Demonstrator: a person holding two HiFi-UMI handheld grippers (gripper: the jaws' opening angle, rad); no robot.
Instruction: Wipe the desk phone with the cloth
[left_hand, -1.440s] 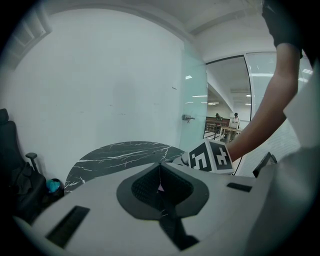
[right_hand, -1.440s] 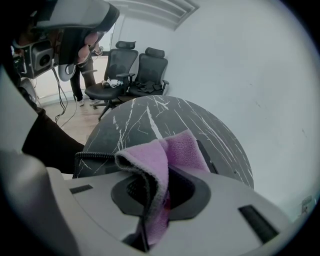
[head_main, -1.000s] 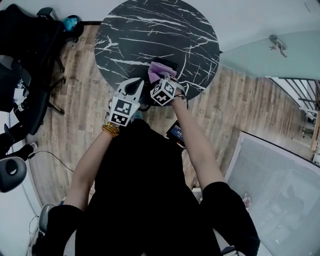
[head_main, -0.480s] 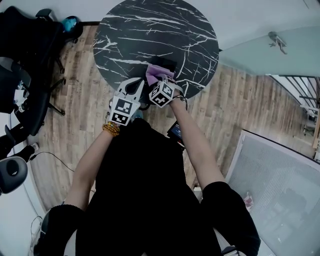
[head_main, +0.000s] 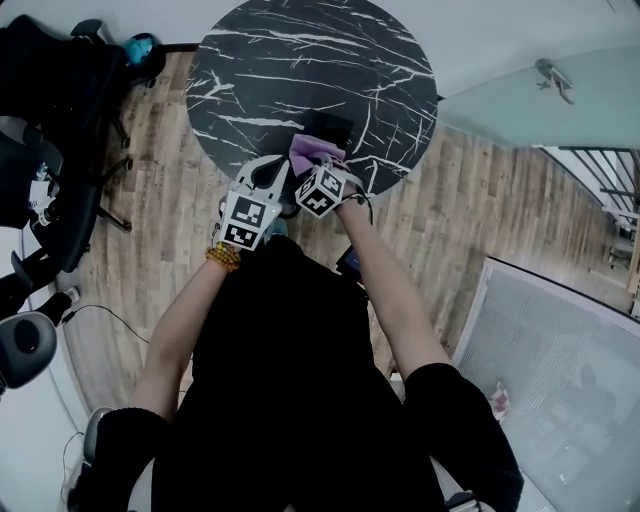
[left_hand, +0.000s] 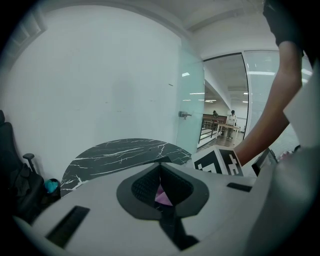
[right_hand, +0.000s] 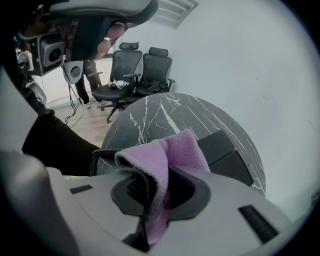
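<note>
Between the jaws of the right gripper (right_hand: 155, 190) we find a fold of the purple cloth (right_hand: 177, 150) clamped fast, its free end lying on the near part of the desk phone (right_hand: 227, 155). Just to its left, the left gripper (left_hand: 161, 172) has its jaws drawn together on nothing. The phone sits at the near edge of the marble table (head_main: 300, 60). We judge wiping under way. The phone's far part lies uncovered, and no cleaned area can be verified.
</note>
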